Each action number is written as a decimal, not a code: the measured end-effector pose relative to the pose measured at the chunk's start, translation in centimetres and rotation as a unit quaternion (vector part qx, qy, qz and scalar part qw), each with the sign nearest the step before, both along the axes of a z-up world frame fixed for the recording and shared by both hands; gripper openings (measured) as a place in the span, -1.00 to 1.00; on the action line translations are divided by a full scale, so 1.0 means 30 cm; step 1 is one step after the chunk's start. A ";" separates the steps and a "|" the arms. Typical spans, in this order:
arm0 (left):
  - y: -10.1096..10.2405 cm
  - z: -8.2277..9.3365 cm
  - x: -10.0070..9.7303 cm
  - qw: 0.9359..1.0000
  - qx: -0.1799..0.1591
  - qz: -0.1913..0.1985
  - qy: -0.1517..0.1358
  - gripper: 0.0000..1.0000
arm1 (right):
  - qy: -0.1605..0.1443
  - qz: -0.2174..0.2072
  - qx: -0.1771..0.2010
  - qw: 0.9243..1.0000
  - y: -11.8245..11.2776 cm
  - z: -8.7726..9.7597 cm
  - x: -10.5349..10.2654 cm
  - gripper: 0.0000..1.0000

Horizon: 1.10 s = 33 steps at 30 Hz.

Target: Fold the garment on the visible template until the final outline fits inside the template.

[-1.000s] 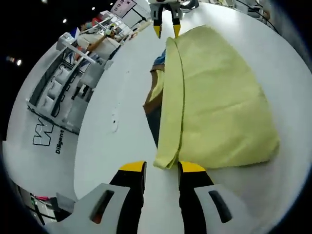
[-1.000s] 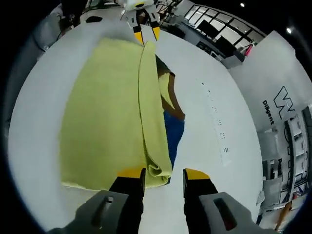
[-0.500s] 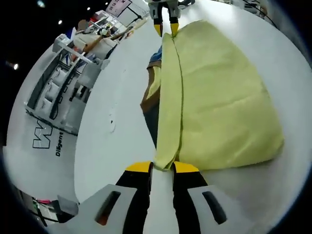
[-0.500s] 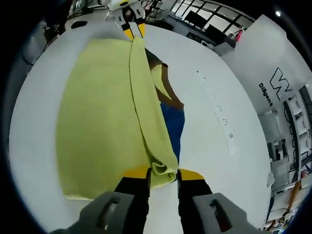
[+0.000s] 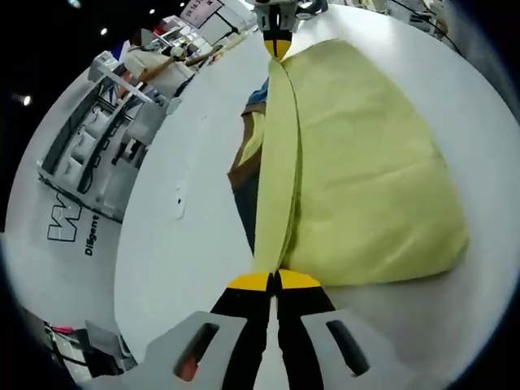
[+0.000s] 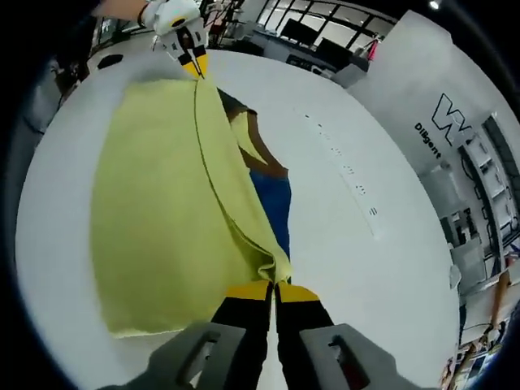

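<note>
A pale yellow garment (image 5: 366,171) lies spread on the white table (image 5: 179,244), one long edge folded over. Under that edge shows the template (image 5: 244,191), a flat sheet with brown, yellow and blue parts. My left gripper (image 5: 275,279) is shut on the near end of the folded edge. At its far end my right gripper (image 5: 276,45) is pinched shut on the cloth. In the right gripper view the garment (image 6: 162,211) runs away from my right gripper (image 6: 272,288), shut on the fold's corner, and the template (image 6: 272,199) peeks out to the right. The left gripper (image 6: 193,63) holds the far end.
Metal shelving (image 5: 97,138) and clutter stand beyond the table's far left rim. A white wall panel with dark lettering (image 6: 443,130) rises to the right in the right gripper view, with desks and monitors (image 6: 325,45) behind. Small dark marks (image 6: 349,171) dot the bare tabletop.
Both grippers have gone from open around the folded edge to shut on it. The fold now stands a little raised and taut between them.
</note>
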<state>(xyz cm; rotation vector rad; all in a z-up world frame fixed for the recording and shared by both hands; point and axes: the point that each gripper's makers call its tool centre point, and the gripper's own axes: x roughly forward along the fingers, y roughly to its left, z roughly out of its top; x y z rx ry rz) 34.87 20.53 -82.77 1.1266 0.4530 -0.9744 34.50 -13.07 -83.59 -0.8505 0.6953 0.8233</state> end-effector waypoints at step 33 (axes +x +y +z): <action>0.048 -0.004 0.147 0.912 -0.248 0.299 0.129 -0.91 | -0.006 -0.209 0.060 0.976 -0.021 0.021 0.134 -1.00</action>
